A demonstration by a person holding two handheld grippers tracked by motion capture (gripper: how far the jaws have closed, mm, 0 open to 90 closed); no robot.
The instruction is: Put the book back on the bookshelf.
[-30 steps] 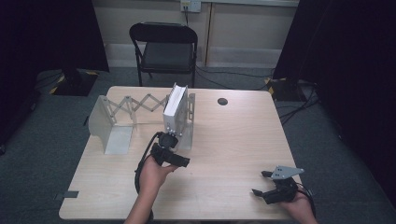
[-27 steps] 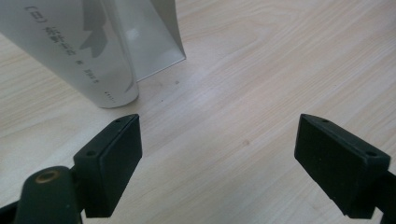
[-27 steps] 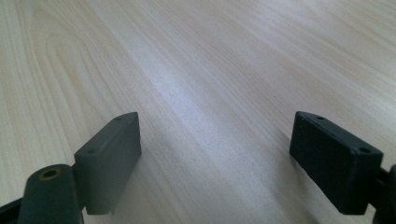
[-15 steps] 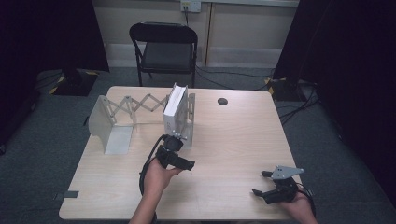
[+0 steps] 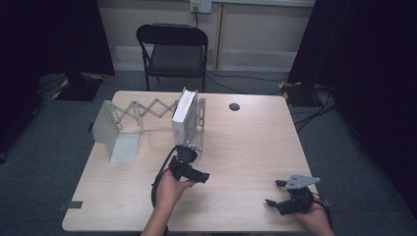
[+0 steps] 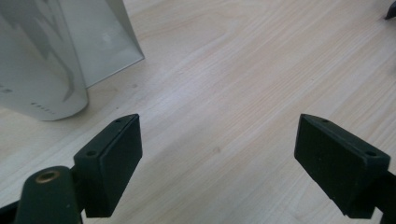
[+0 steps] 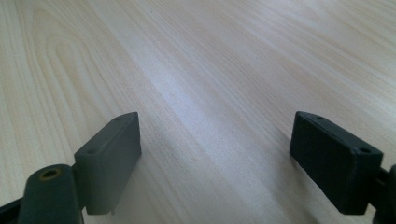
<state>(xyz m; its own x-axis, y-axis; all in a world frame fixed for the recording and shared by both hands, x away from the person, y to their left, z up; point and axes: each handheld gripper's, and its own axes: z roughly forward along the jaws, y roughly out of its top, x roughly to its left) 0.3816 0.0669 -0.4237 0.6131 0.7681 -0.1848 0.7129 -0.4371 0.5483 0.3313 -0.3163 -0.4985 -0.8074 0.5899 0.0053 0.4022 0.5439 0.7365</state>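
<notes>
We hold our left gripper [image 5: 189,169] low over the table [image 5: 246,147], just in front of the white book [image 5: 184,118] that stands upright against the near plate of the expanding book rack [image 5: 147,115]. In the left gripper view, our jaws stand wide apart with nothing between them, and the book's lower corner [image 6: 42,88] sits up and to the left of them, close but not touching. Our right gripper [image 5: 290,199] rests near the table's front right corner, well apart from the rack; its jaws are also spread wide over bare wood.

We judge that we are between grasps: the book is seated in the rack, at the end nearest the middle of the table, and the rack itself is stretched out, its far plate [image 5: 105,128] off to the left. If the work carries on with the rack or the book, the next move calls for turning the left gripper back toward them, lining the open jaws across a thin edge, and closing gently so nothing tips.
</notes>
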